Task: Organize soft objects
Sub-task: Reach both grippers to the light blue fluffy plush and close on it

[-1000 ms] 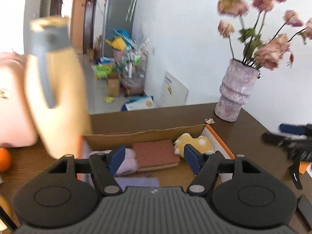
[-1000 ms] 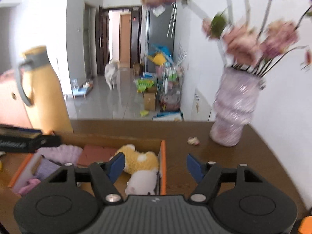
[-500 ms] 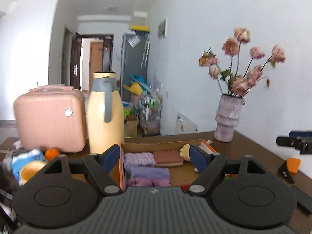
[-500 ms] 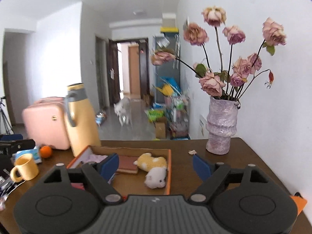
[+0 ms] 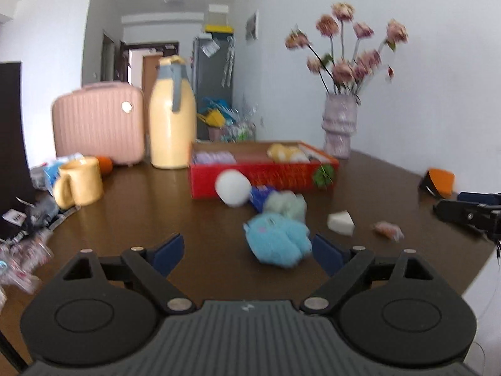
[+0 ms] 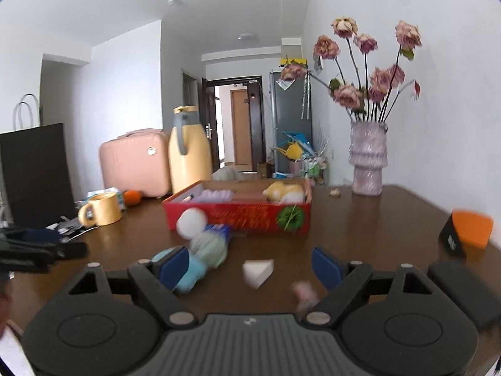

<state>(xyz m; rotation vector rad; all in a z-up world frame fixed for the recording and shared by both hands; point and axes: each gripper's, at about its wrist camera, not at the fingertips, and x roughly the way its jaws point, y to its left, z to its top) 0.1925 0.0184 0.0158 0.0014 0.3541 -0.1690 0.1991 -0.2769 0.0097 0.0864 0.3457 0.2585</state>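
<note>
Left claw opening wide, nothing pinched. Blue fluffy toy on the bench just ahead, close to the right finger. Right claw opening wide too, nothing pinched. White wedge sponge on the bench between its fingers, not touched. White ball farther ahead, against the red box. More soft toys inside that box.

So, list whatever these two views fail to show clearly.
- Blue plush toy: motion-blurred in the left view; in the right view half hidden behind the right gripper's left finger.
- Small pink item: blurred, unidentifiable.
- Red box contents: its front wall hides the lower part.
</note>
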